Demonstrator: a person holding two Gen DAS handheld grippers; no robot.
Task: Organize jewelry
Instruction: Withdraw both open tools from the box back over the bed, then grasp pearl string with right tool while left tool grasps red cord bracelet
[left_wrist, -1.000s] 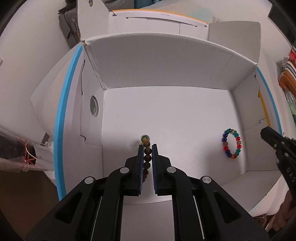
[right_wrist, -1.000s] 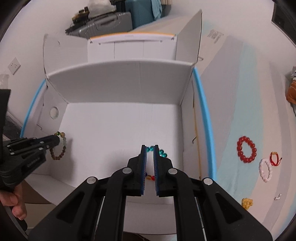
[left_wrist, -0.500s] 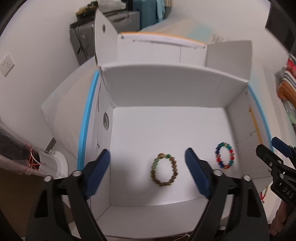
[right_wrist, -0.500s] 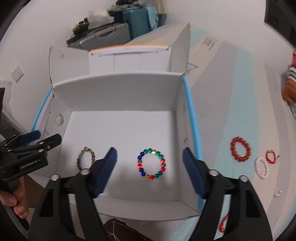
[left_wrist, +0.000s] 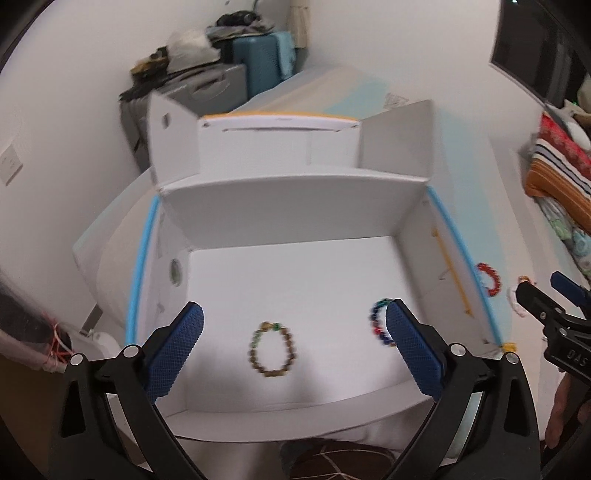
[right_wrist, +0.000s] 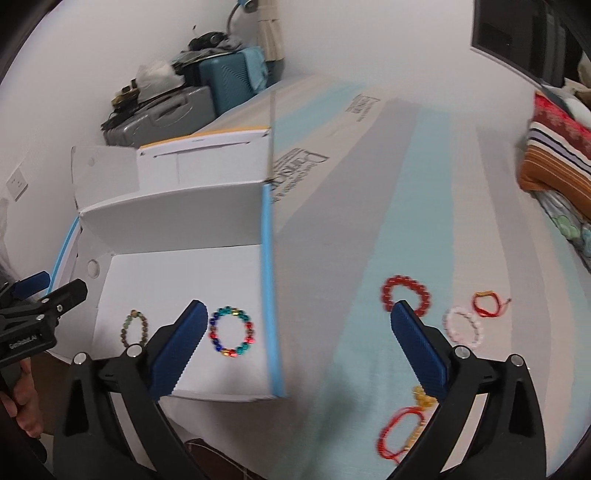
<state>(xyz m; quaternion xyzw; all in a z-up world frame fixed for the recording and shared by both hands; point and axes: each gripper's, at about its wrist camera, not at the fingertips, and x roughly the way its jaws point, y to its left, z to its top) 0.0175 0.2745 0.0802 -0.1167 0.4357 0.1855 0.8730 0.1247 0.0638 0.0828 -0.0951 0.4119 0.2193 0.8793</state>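
A white cardboard box (left_wrist: 295, 206) stands open on the striped cover. On its floor lie a brown bead bracelet (left_wrist: 255, 350) and a multicoloured bead bracelet (left_wrist: 376, 321). My left gripper (left_wrist: 293, 306) hangs above the brown one, jaws opening wide, nothing between them. My right gripper (right_wrist: 299, 306) hovers over the box's blue right edge, jaws also opening and empty, beside the multicoloured bracelet (right_wrist: 212, 328). To the box's right lie a red bead bracelet (right_wrist: 404, 279), a pale bead bracelet (right_wrist: 448, 321), a red cord bracelet (right_wrist: 480, 306) and a red cord with yellow beads (right_wrist: 391, 428).
Suitcases (right_wrist: 159, 114) piled with clutter stand against the far wall. Folded striped textiles (right_wrist: 554, 155) sit at the right edge. The box's raised flaps (left_wrist: 395, 140) stand behind it. A hand (right_wrist: 22, 406) holds the left gripper (right_wrist: 64, 282) at the box's left side.
Both grippers went from shut on a bracelet to wide open. The two bracelets now lie on the box floor. Both grippers rose and drew back, and the right one swung right.
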